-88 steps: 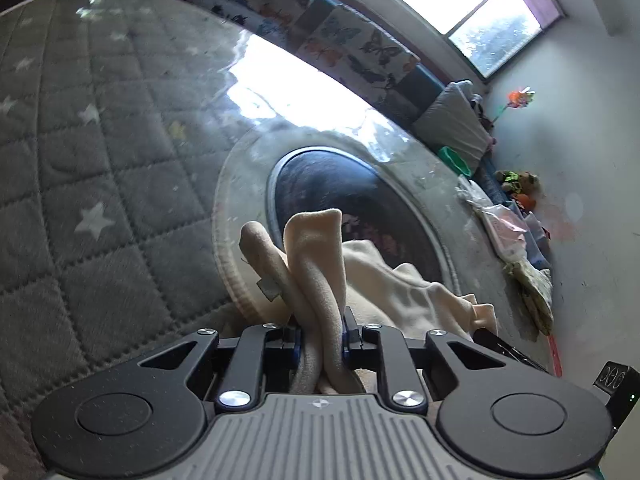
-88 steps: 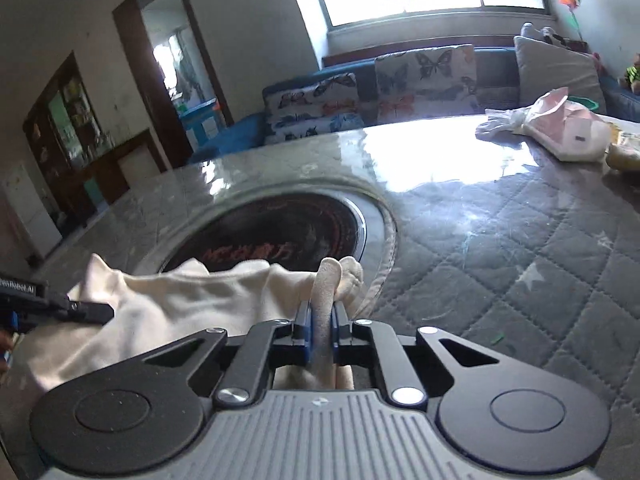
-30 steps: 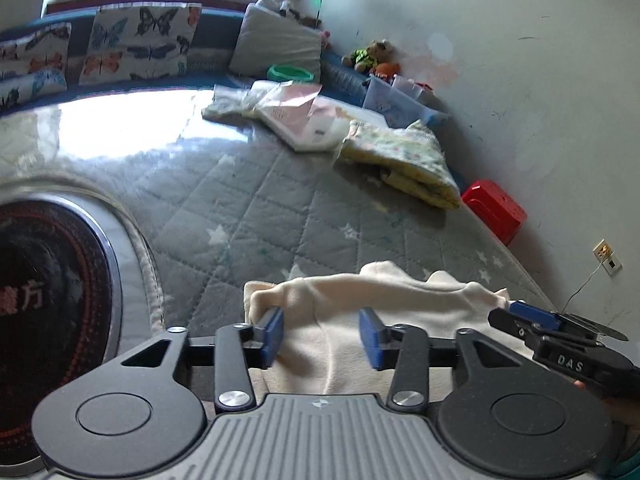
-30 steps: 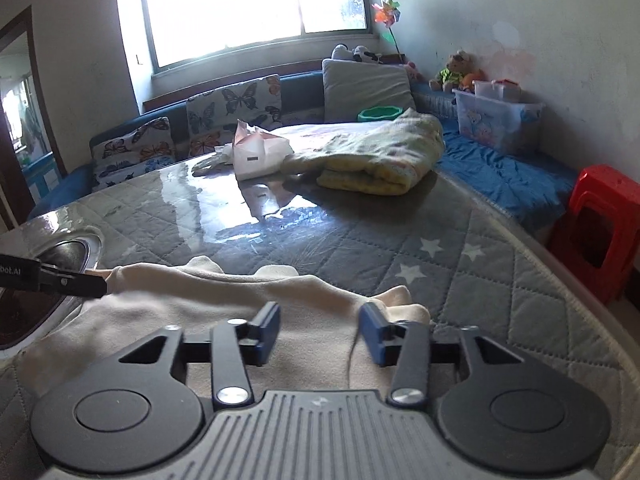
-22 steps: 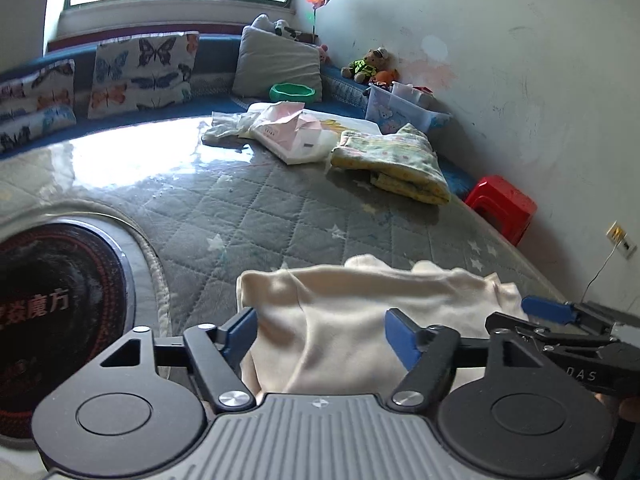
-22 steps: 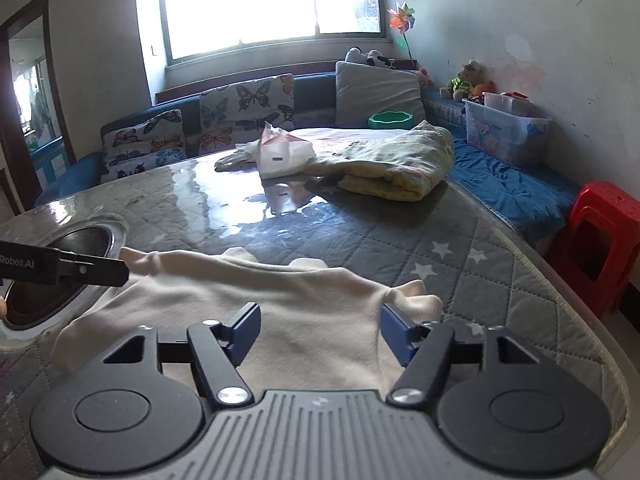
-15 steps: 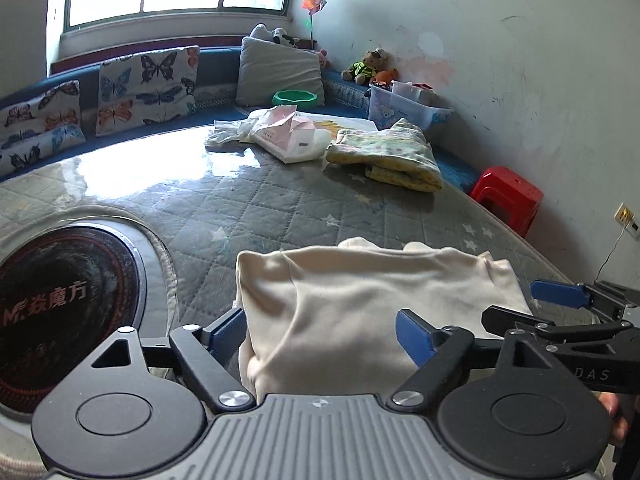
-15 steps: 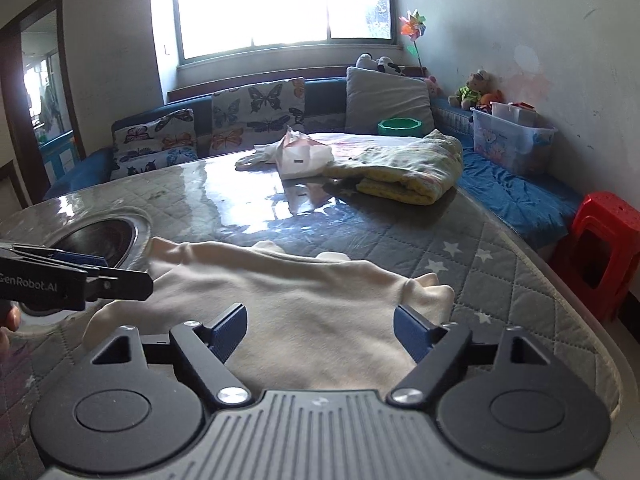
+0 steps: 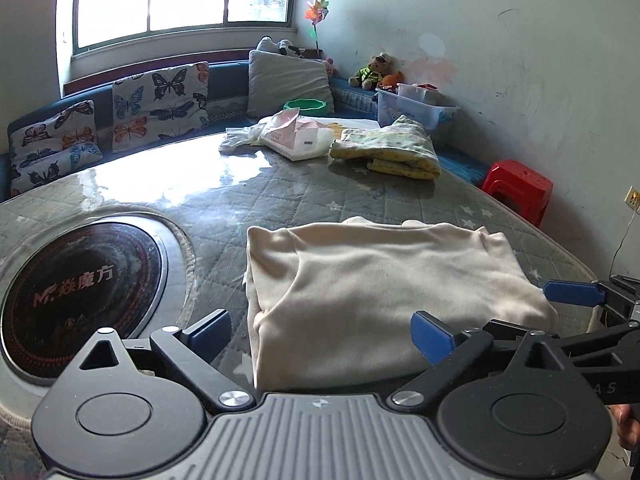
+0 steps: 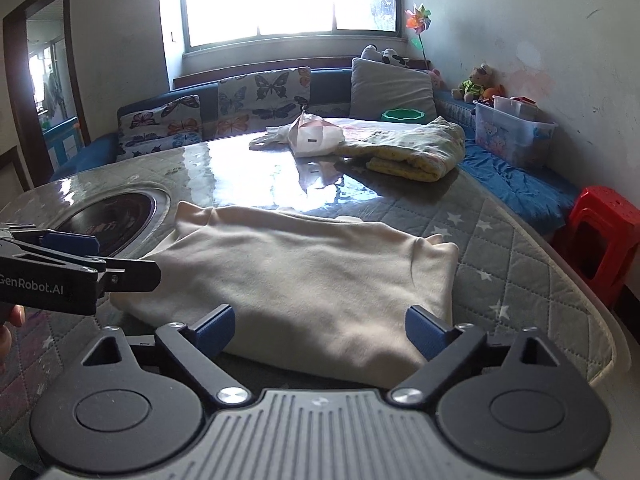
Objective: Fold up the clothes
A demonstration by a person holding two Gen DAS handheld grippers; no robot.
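Garment: your cream knit garment (image 9: 384,292) lies folded in a rough rectangle on the quilted surface (image 9: 304,200), just right of the round inset hob (image 9: 76,296).
Left gripper (image 9: 322,336): your blue-padded fingers (image 9: 210,334) are spread wide at the garment's near left corner and grip nothing.
Right gripper (image 10: 320,330): fingers (image 10: 424,334) spread wide above the garment's near edge, empty.
Edges: beyond the garment the grey, star-printed quilting lies bare up to the yellow folded blanket (image 10: 412,150); right of the garment the surface rim (image 10: 576,300) curves close by.
Writing: "GenRobot.AI" on the left gripper's side; Chinese characters on the hob.
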